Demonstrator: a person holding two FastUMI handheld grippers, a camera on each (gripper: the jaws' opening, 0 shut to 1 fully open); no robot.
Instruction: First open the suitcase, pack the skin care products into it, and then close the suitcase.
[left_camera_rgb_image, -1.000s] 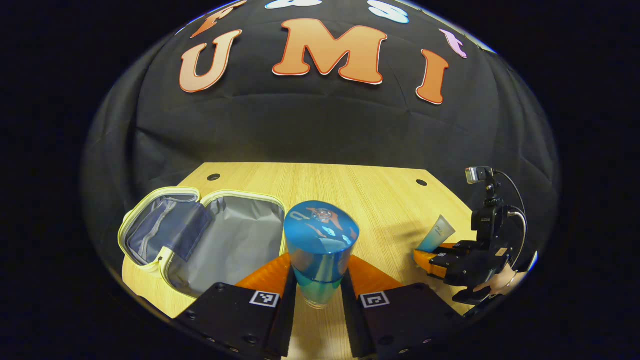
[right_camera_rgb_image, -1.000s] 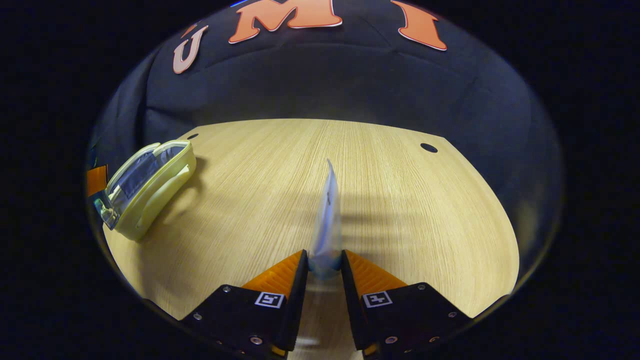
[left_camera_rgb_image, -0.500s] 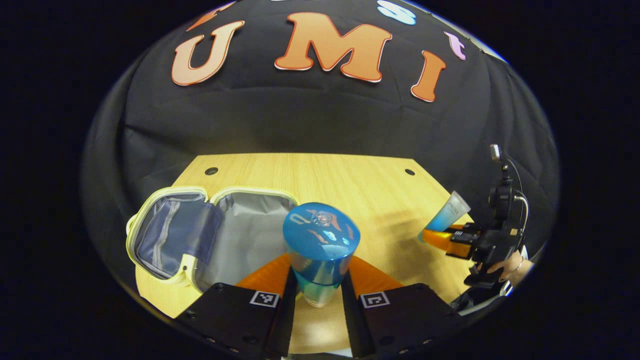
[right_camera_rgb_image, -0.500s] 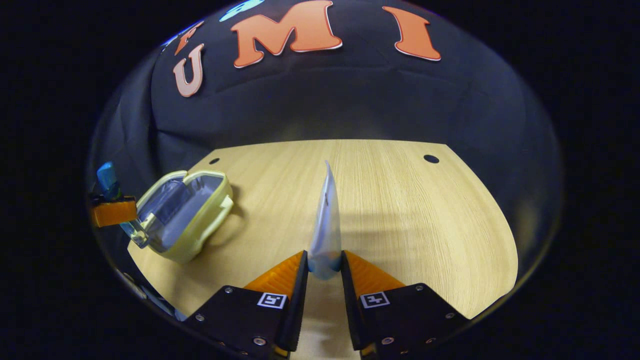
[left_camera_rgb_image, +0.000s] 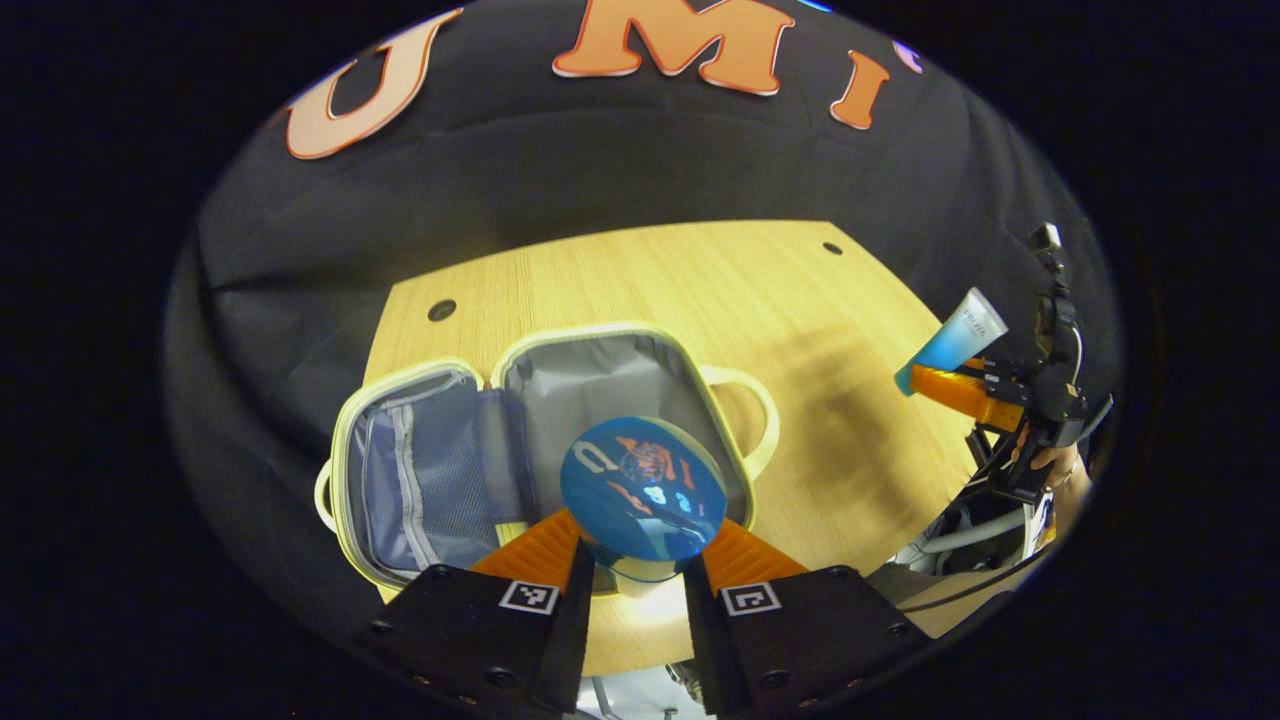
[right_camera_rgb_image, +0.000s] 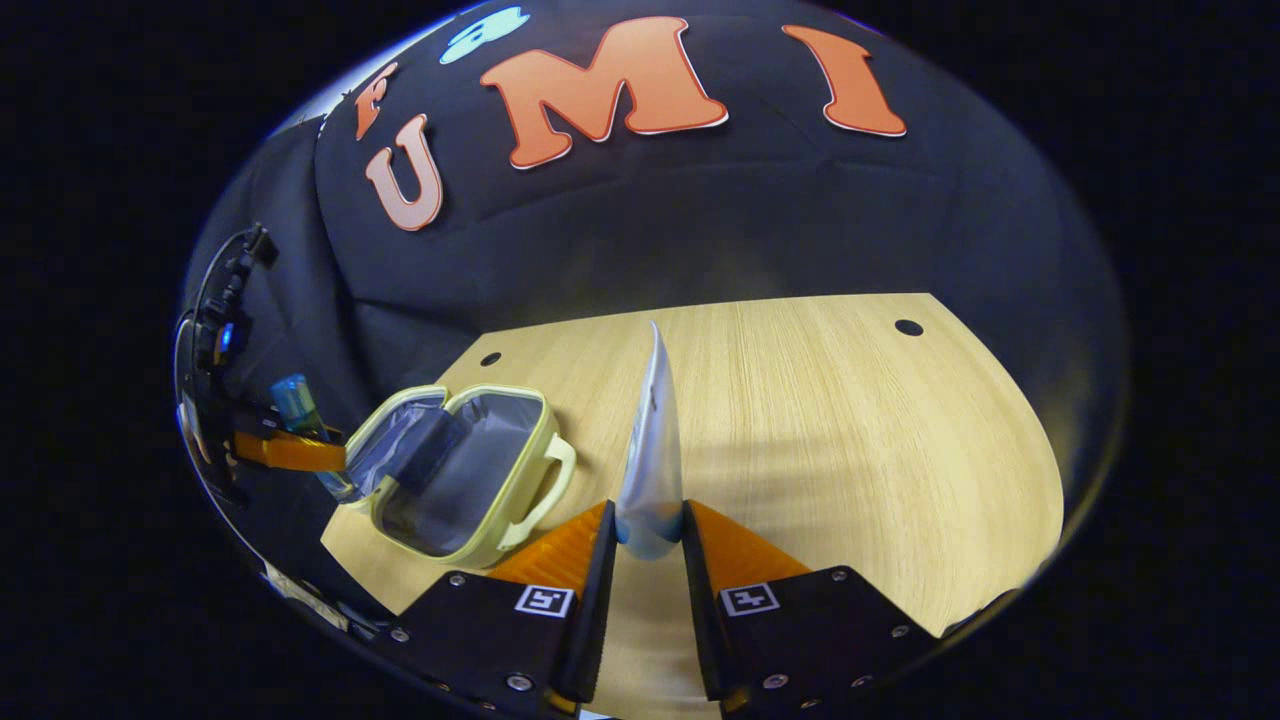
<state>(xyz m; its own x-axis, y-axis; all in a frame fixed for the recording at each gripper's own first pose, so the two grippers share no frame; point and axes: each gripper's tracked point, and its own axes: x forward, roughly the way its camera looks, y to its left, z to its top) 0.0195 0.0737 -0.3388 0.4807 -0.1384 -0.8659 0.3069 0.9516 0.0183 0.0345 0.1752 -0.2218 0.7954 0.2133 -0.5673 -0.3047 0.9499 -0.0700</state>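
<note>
A small pale yellow suitcase (left_camera_rgb_image: 560, 340) lies open on the wooden table (left_camera_rgb_image: 800, 330), its grey lining facing up. My left gripper (left_camera_rgb_image: 635, 560) is shut on a blue-capped bottle (left_camera_rgb_image: 643, 488), held in the air above the suitcase's near right part. The right gripper view has my right gripper (right_camera_rgb_image: 648, 545) shut on a white-and-blue tube (right_camera_rgb_image: 652, 440), its crimped end pointing away. The suitcase (right_camera_rgb_image: 462, 470) lies low to the left there, with the left gripper (right_camera_rgb_image: 290, 448) and bottle (right_camera_rgb_image: 295, 400) beyond it. The right gripper (left_camera_rgb_image: 950, 385) and tube (left_camera_rgb_image: 955, 335) show at the left gripper view's right edge.
A person's hand (left_camera_rgb_image: 1050, 465) holds the right gripper, with cables below it. Round holes (left_camera_rgb_image: 441, 309) mark the table's far corners. Bare tabletop (right_camera_rgb_image: 850, 440) lies to the right of the suitcase. The booth's black cloth wall stands behind the table.
Both grippers have risen from the table with their items. The left one has moved over the open suitcase and tilted downward. The right one has lifted and turned toward the suitcase.
</note>
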